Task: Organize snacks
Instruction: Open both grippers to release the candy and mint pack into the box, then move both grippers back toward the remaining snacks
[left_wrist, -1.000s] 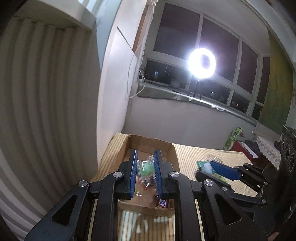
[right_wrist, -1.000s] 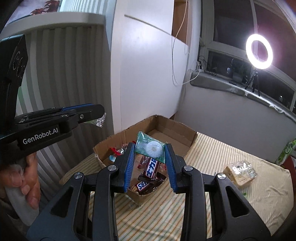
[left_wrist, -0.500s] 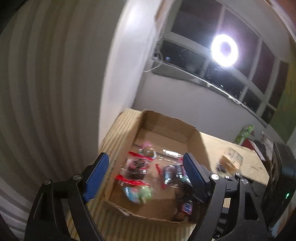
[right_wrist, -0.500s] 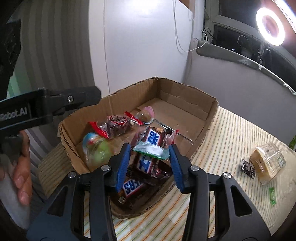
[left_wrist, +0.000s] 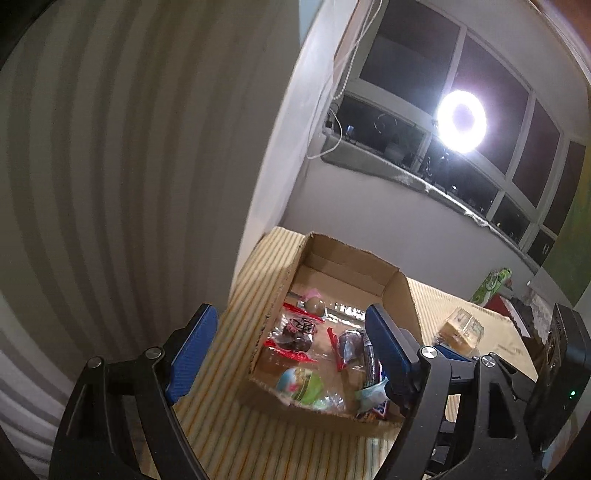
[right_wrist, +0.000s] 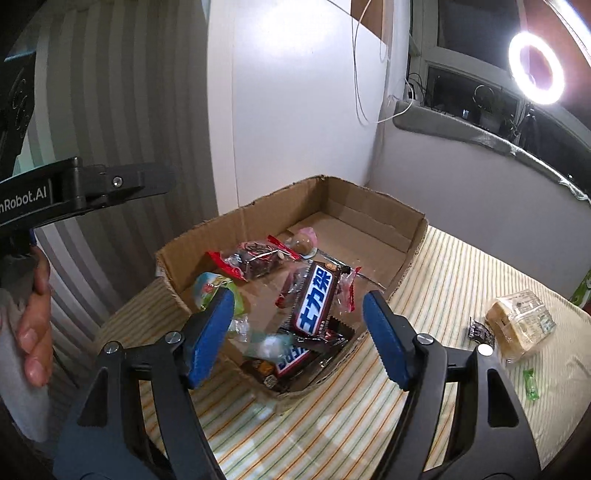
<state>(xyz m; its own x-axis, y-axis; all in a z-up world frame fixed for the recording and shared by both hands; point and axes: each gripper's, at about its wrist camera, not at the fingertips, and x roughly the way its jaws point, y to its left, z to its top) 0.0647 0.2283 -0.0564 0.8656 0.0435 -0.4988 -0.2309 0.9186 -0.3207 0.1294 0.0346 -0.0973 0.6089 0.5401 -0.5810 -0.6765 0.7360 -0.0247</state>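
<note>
A: Where's the cardboard box (left_wrist: 400, 295)?
B: On the striped cloth (left_wrist: 236, 435), toward one o'clock; wrapped snacks (left_wrist: 295, 334) lie inside; the left gripper (left_wrist: 291, 350) hangs over it, jaws spread wide, holding nothing; ring light (left_wrist: 461, 122) at two.

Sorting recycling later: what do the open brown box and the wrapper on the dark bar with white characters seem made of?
The open brown box looks like corrugated cardboard, matte: torn, fluted rim edges and fold creases show. The dark bar's wrapper seems to be glossy plastic film, possibly foil-lined: it shines and has crimped ends.
</note>
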